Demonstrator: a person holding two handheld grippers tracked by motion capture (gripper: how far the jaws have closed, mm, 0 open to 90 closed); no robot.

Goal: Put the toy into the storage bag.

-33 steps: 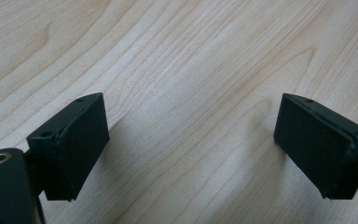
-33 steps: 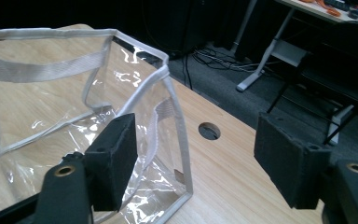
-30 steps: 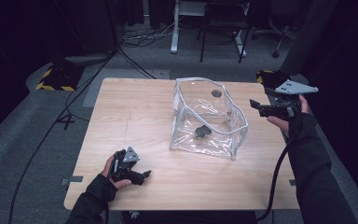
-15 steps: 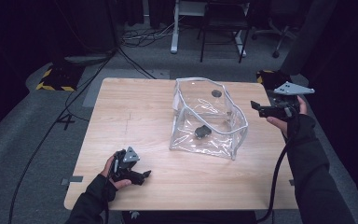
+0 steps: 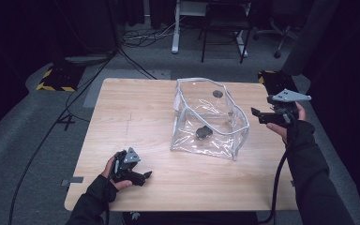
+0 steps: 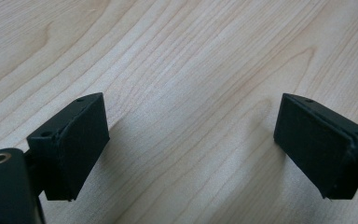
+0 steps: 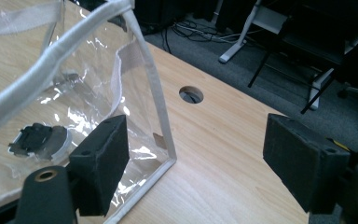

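**A:** Biggest thing first: the wooden surface (image 5: 136,117), with a clear plastic pouch (image 5: 208,119) standing open near its middle. A small dark object (image 5: 203,131) sits on the pouch's floor, probably dropped in there for storage.

**B:** And the tools?

**A:** The right tool (image 5: 262,115) hovers just beside the pouch's right edge, jaws spread with nothing between them. They've just been opening wider, which looks to me like lining up on the white-trimmed rim (image 7: 151,84). Compared with a second ago, that hand sits a bit lower.

**B:** Left one?

**A:** The left tool (image 5: 143,177) rests on the surface near the front edge, jaws apart and empty, same spot as before. Parked, I'd guess.
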